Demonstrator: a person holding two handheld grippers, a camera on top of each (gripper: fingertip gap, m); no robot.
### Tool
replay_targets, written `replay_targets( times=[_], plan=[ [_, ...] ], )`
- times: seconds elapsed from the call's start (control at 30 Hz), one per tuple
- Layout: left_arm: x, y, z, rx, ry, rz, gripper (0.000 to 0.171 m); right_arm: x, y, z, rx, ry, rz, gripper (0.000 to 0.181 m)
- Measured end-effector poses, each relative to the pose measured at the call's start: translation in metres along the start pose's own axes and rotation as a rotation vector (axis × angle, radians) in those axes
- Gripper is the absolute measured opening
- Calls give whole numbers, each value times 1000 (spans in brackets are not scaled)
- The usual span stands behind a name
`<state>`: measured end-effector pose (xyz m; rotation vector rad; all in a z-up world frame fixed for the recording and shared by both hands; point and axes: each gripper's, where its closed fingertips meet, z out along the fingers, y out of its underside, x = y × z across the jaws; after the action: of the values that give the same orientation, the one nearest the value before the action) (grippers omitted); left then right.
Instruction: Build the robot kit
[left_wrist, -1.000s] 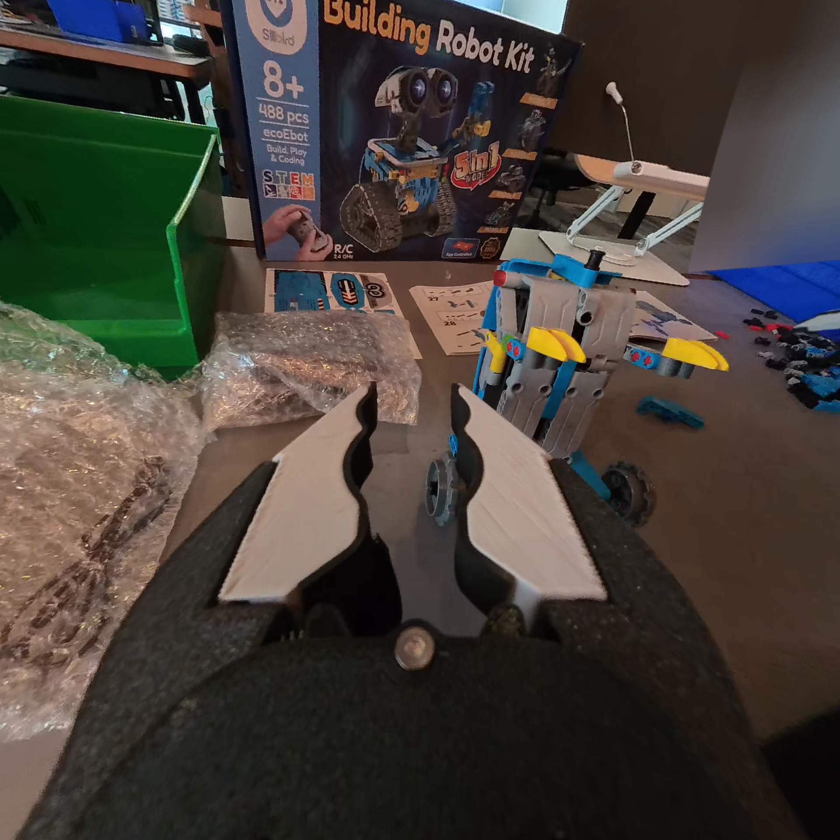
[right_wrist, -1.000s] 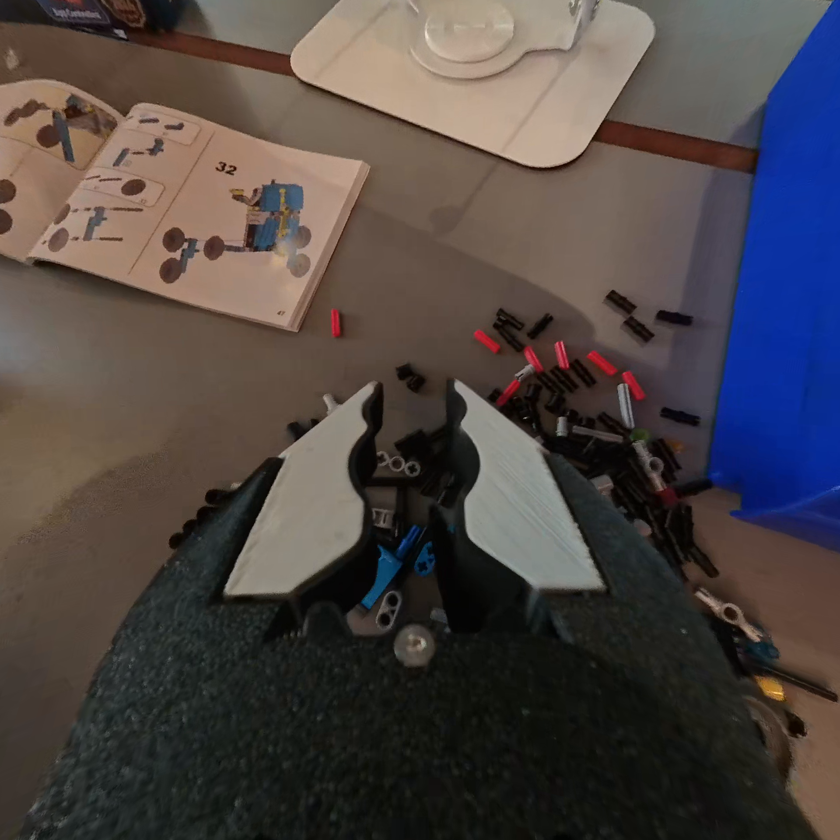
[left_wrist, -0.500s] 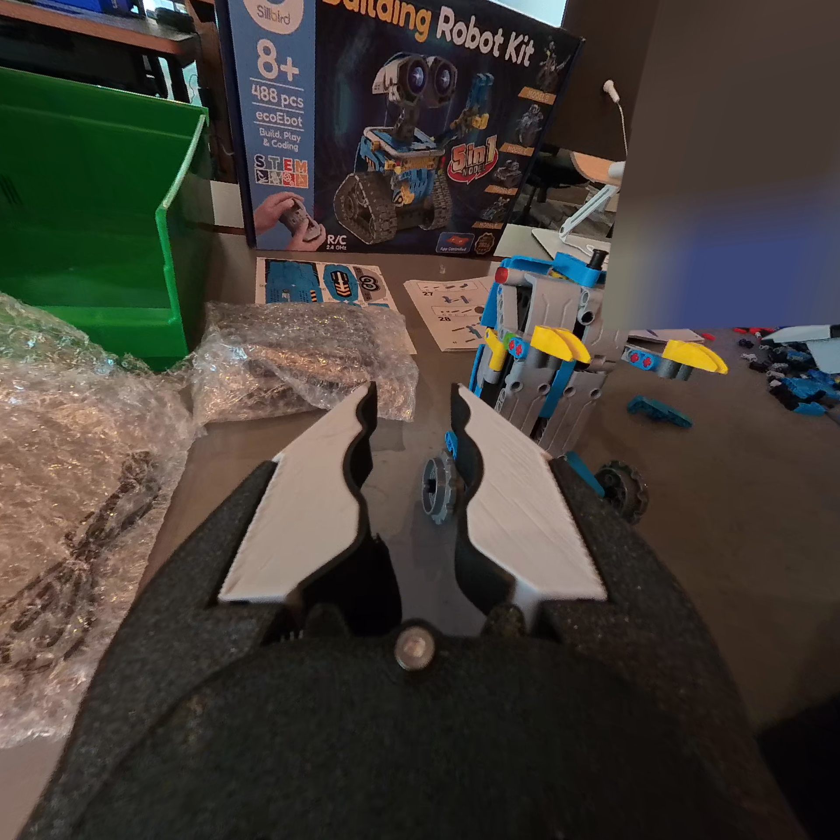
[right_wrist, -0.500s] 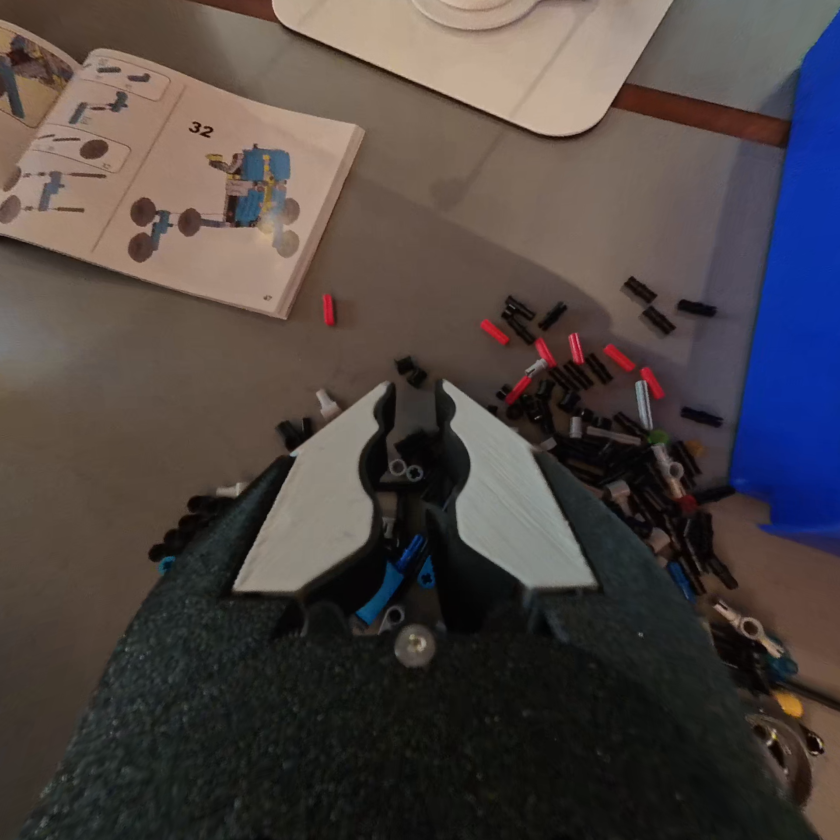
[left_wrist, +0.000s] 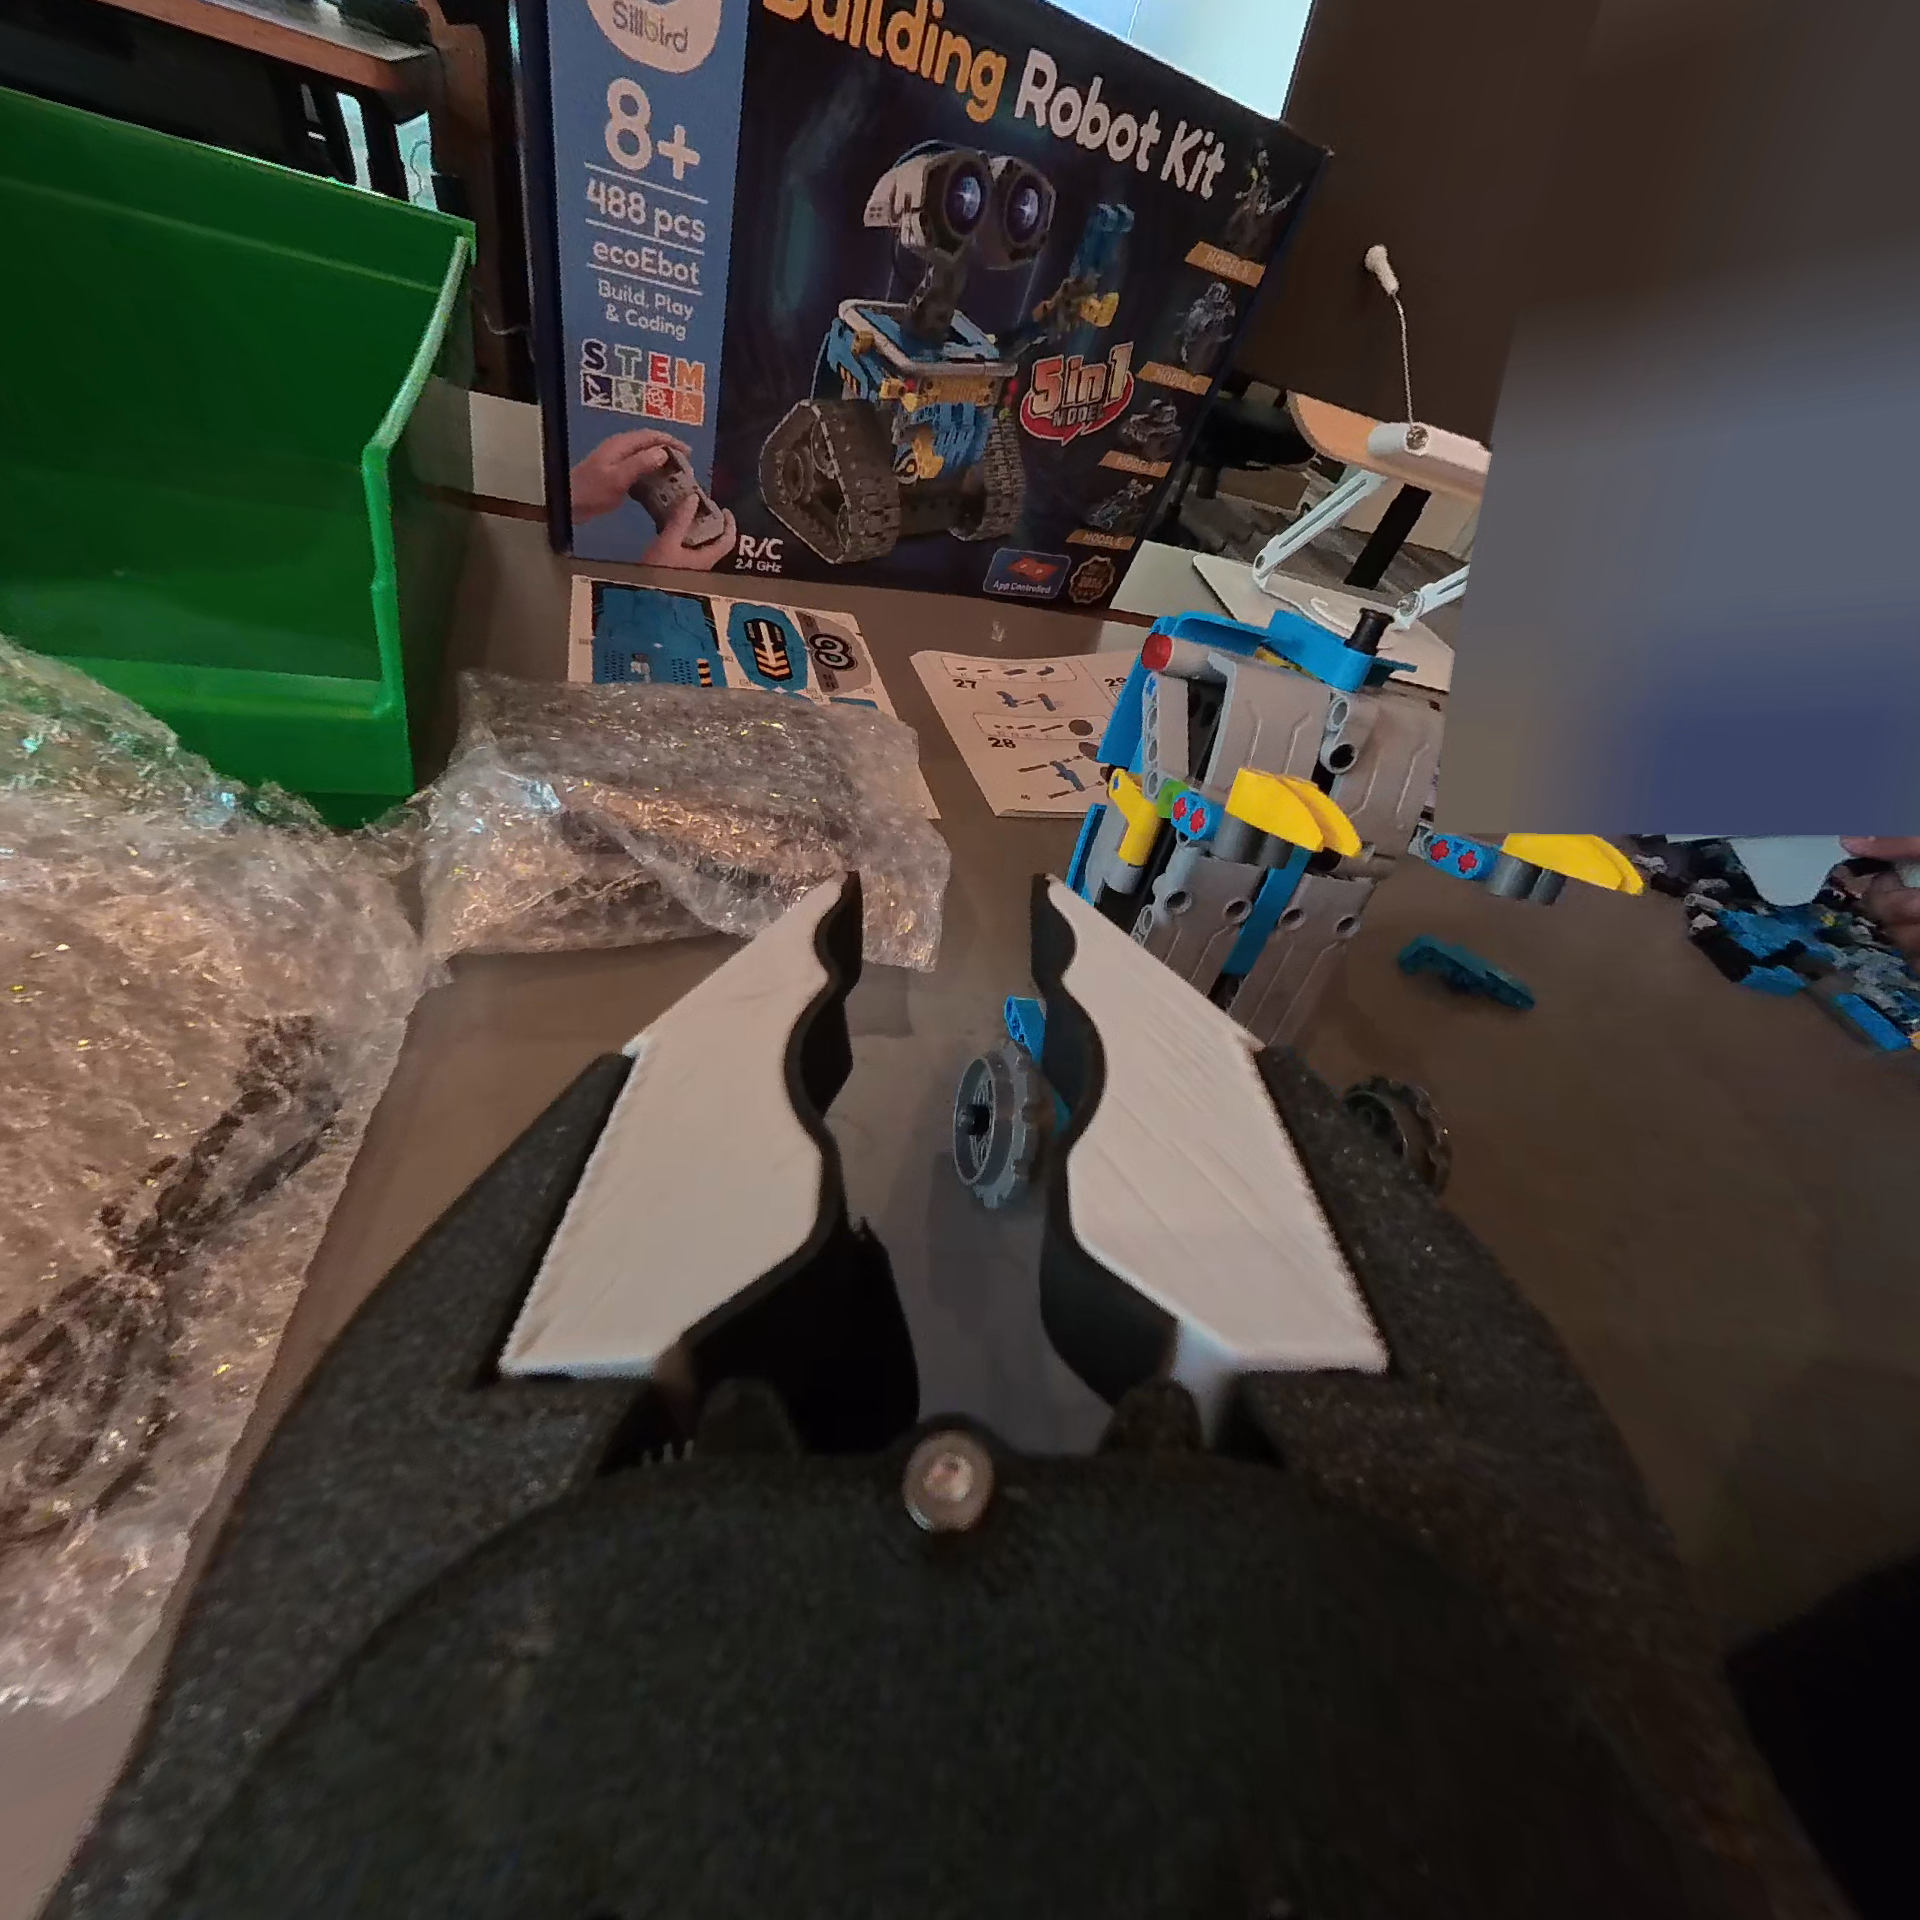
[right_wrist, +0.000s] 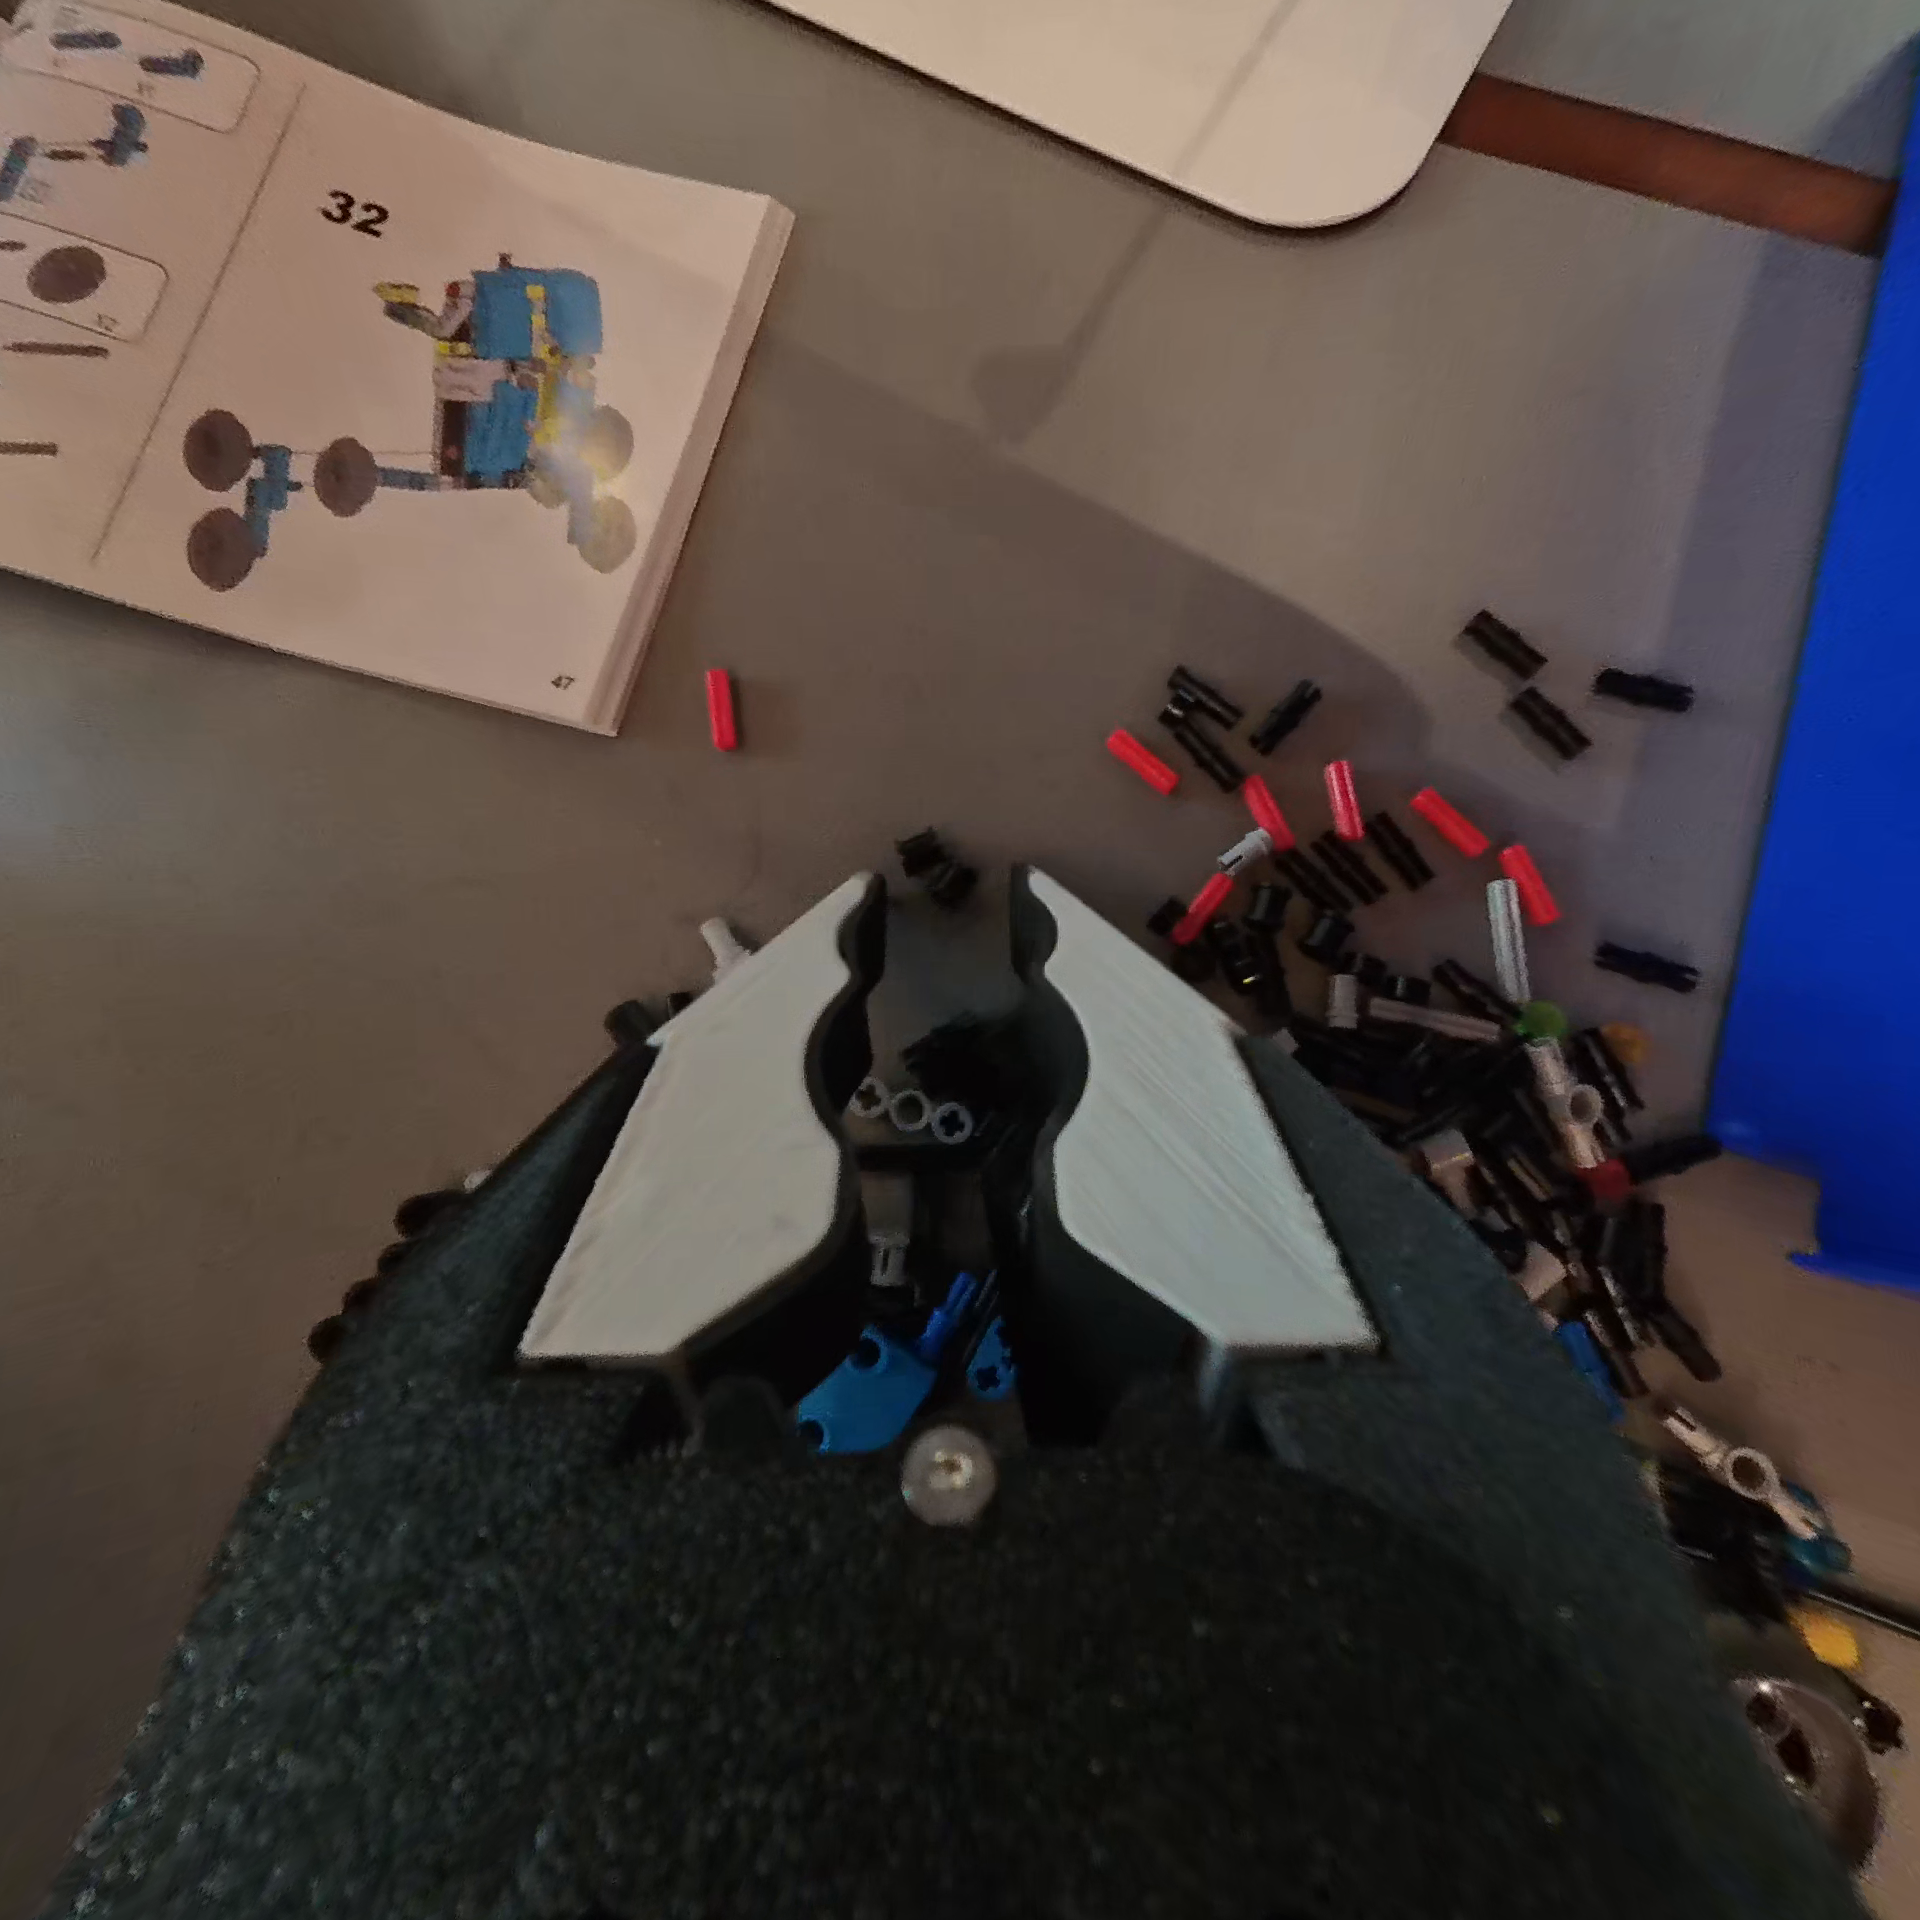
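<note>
The left gripper has its fingers apart, with a grey toy wheel between them, just beside the right finger; the wheel belongs to a blue and grey toy robot on the table. The right gripper hangs over a pile of small pins, fingers apart around loose pieces, gripping none.

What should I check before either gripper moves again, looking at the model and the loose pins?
1. Left gripper open: ok.
2. Grey toothed plastic wheel of the blue, grey and yellow brick model between its fingers, ungripped: ok.
3. Crinkled clear bubble wrap clear of the fingers: ok.
4. Right gripper open: ok.
5. One piece singled out from the heap of small black and red plastic pins: cannot tell.
</note>
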<state>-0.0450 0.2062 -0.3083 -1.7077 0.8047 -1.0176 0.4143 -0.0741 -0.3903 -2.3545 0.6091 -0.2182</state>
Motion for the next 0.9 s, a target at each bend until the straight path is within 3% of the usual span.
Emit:
replay_targets(
  times=[0.13, 0.3, 0.37, 0.43, 0.53, 0.6, 0.7, 0.83, 0.9],
  plan=[
    [0, 1, 1, -6, 4, -7, 32, 2, 0, 1, 8, -31, 29, 10],
    [-1, 0, 0, -4, 9, -23, 32, -8, -3, -5, 17, -50, -49, 9],
    [-2, 0, 0, -1, 8, -24, 32, -41, -16, -19, 85, -156, -153, 9],
    [-1, 0, 0, -3, 7, -21, 32, -101, -13, -35, 109, -347, -346, 9],
    [-1, 0, 0, -5, 6, -15, 32, -189, 24, -53, 19, -629, -603, 9],
    [-1, 0, 0, 0, 7, -16, 32, -224, 44, -60, -18, -724, -696, 10],
    [-2, 0, 0, 0, 10, -27, 32, -244, 60, -60, -42, -746, -788, 10],
    [-2, -1, -1, 6, 11, -28, 32, -242, 66, -53, -59, -728, -804, 11],
    [-1, -1, -1, 4, 10, -26, 32, -242, 64, -53, -62, -735, -756, 28]
  ],
)
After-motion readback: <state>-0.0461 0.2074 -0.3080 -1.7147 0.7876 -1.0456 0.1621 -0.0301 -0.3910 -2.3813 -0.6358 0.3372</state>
